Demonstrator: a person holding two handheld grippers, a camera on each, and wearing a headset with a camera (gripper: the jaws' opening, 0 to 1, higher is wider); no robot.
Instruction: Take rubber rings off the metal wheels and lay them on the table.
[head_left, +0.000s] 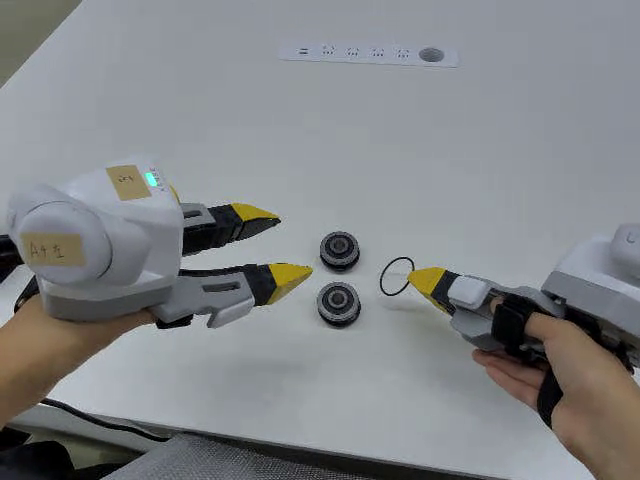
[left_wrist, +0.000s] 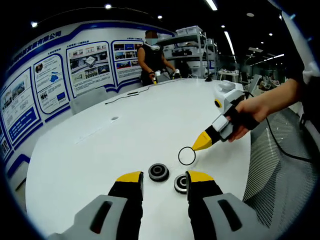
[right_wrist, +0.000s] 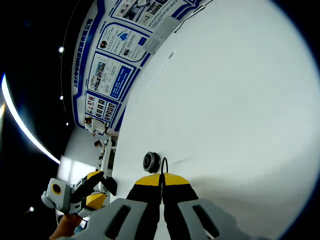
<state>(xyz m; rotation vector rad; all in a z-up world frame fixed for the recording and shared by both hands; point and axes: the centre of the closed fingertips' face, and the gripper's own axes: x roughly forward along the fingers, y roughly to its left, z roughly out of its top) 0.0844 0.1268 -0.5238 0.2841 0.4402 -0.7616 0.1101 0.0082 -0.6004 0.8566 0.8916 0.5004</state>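
Gripping the right tool (head_left: 432, 284) at the lower right of the head view, jaws pressed fully together on the near edge of a thin black rubber ring (head_left: 397, 277). Holds that ring just right of the upper metal wheel (head_left: 340, 250) and the lower metal wheel (head_left: 339, 303), low over the white desk (head_left: 480, 150); cannot tell whether its far edge touches the top. Carries the left tool (head_left: 272, 245) at the left of the same view, jaws spread wide with nothing between them, yellow tips aimed at the two wheels and stopping just short of them. Has both wheels lying flat at mid-frame, one above the other in the picture, near each other but apart, each dark at the rim with a grey hub. Catches, in the right gripper view, the ring's thin band rising from between the closed jaws at bottom centre, one wheel just beyond it. Takes in a white power strip (head_left: 368, 53) along the top of the head view, well apart from the work, and a person (left_wrist: 151, 55) standing at the far end of the desk, upper middle of the left gripper view.
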